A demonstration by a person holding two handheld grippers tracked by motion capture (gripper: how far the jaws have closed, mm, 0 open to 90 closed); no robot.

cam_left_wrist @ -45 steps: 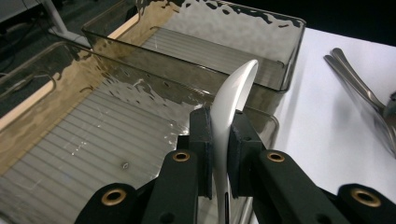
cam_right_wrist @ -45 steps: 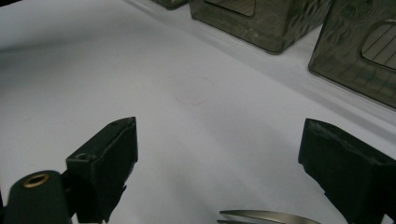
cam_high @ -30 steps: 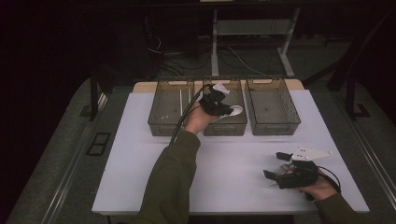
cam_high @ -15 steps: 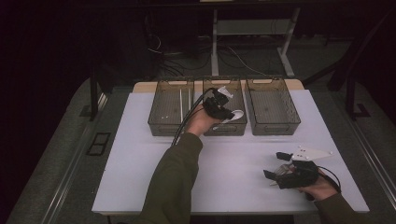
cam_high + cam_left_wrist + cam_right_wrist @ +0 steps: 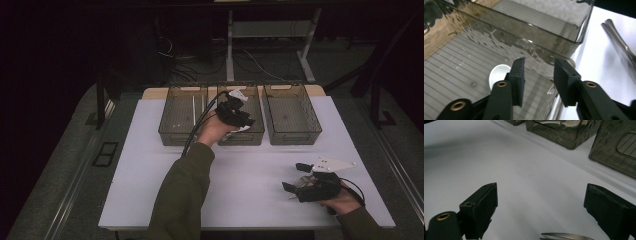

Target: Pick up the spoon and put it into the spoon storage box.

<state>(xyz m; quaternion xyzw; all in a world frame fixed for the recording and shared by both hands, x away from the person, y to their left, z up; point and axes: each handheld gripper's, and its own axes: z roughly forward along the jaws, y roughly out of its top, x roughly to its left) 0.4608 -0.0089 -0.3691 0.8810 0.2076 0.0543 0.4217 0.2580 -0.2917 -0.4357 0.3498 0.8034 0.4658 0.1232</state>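
My left gripper (image 5: 245, 122) hovers over the near end of the middle smoky plastic bin (image 5: 256, 102). In the left gripper view its jaws (image 5: 539, 67) have just been opening and stand apart with nothing between them. A white spoon (image 5: 496, 75) lies on the ribbed bin floor below them. My right gripper (image 5: 296, 176) rests at the front right of the white table (image 5: 150, 175), open wide (image 5: 542, 195). Metal cutlery (image 5: 566, 236) lies on the table just under its jaws, not gripped.
Three smoky bins stand in a row at the table's far edge. The left bin (image 5: 172, 120) holds thin pale sticks. The right bin (image 5: 311, 120) sits beside the middle one. More metal cutlery (image 5: 621, 47) lies on the table beyond the bin wall.
The left gripper's jaws have spread apart over the middle bin and the hand has shifted slightly. The right hand has stayed where it was.
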